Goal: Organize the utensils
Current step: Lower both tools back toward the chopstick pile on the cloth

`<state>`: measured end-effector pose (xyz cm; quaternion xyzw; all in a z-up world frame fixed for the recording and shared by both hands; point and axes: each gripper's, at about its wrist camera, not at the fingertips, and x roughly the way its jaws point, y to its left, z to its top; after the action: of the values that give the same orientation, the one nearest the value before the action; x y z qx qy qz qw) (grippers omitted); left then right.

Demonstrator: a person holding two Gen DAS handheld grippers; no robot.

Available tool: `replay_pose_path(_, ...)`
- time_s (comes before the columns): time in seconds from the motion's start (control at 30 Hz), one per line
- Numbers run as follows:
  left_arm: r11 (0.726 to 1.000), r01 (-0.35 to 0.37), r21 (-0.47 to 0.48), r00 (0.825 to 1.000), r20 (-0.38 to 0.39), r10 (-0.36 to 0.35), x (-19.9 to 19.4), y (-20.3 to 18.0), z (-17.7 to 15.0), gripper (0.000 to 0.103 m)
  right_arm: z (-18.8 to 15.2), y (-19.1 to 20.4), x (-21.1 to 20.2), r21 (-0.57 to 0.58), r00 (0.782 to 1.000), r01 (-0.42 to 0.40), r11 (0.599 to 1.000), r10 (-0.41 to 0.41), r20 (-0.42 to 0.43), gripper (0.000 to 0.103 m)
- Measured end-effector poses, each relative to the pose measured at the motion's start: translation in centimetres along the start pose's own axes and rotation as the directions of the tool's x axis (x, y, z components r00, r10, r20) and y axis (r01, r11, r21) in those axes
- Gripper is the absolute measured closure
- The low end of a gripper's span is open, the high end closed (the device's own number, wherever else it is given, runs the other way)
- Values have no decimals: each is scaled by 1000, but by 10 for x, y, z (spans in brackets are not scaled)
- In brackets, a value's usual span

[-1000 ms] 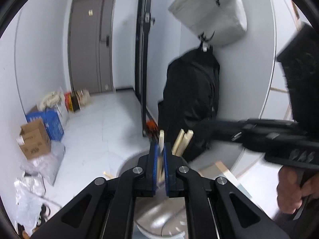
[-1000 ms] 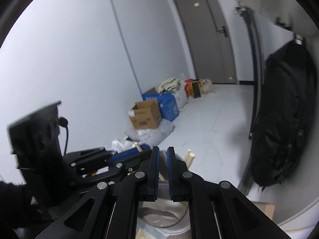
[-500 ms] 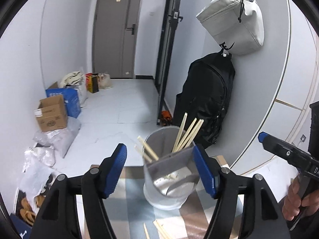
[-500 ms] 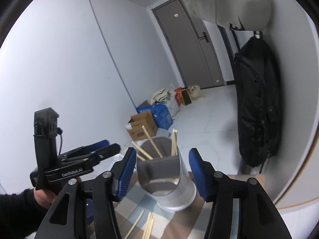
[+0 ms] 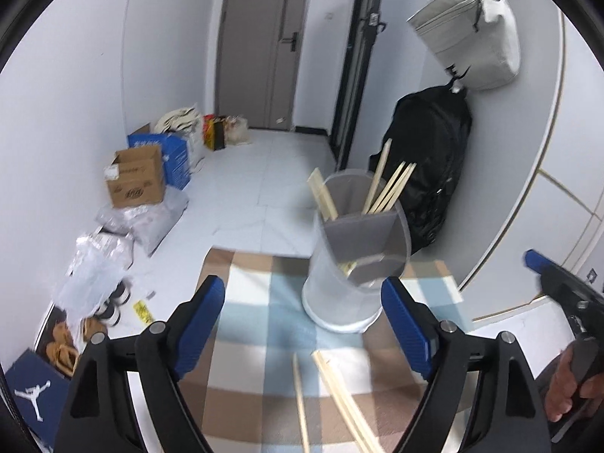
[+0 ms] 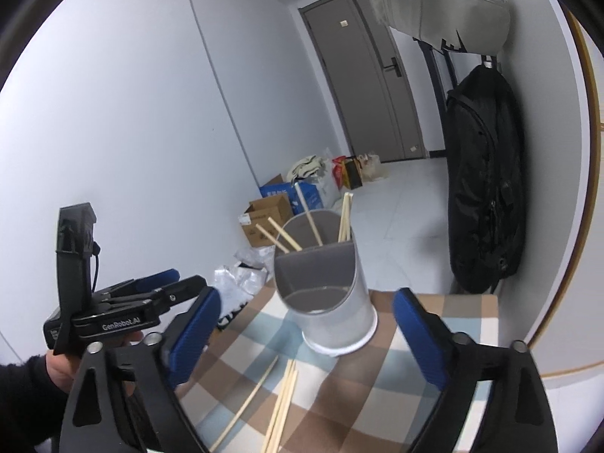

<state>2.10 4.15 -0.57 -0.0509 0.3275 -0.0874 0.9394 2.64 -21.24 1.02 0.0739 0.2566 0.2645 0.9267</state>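
Note:
A translucent round utensil holder (image 5: 355, 264) (image 6: 328, 294) with a grey divider stands on the checked cloth (image 5: 264, 321) (image 6: 434, 396). Several wooden chopsticks (image 5: 389, 188) (image 6: 287, 238) stick out of its far half. More loose chopsticks (image 5: 339, 396) (image 6: 283, 404) lie on the cloth in front of it. My left gripper (image 5: 302, 324) hangs short of the holder, its jaws opening with nothing between them. My right gripper (image 6: 305, 332) also sits back from the holder, its jaws opening and empty. The left gripper's fingers (image 6: 158, 283) show at the left of the right wrist view, held by a hand.
A black backpack (image 5: 434, 158) (image 6: 487, 188) and a grey bag (image 5: 468, 34) hang on the wall right of the table. Cardboard boxes (image 5: 136, 177), plastic bags and shoes lie on the floor at the left. A grey door (image 5: 260, 45) closes the hallway.
Both grippers were shut over the holder, the left one on a chopstick. They have since opened wide and drawn back from it, and the chopstick stays in the holder.

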Motion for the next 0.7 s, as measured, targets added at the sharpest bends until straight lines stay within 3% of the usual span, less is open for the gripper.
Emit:
replay_pose_path(0.17, 999, -47, 9, 993, -112, 47, 24, 8, -24, 21, -11, 3, 4, 7, 999, 11, 1000, -10, -32, 1)
replay_pose_path(0.3, 998, -56, 42, 969, -240, 64, 50, 11, -45, 21, -14, 2, 7, 29, 999, 16, 999, -15, -42, 0)
replay_pose_path(0.6, 986, -111, 127, 882, -445, 156, 102, 9, -75, 21, -14, -4, 15, 70, 998, 24, 997, -20, -59, 0)
replay_pose_path(0.7, 986, -117, 123, 866, -473, 162, 108, 10, -76, 21, -14, -6, 17, 76, 997, 25, 997, -20, -69, 0)
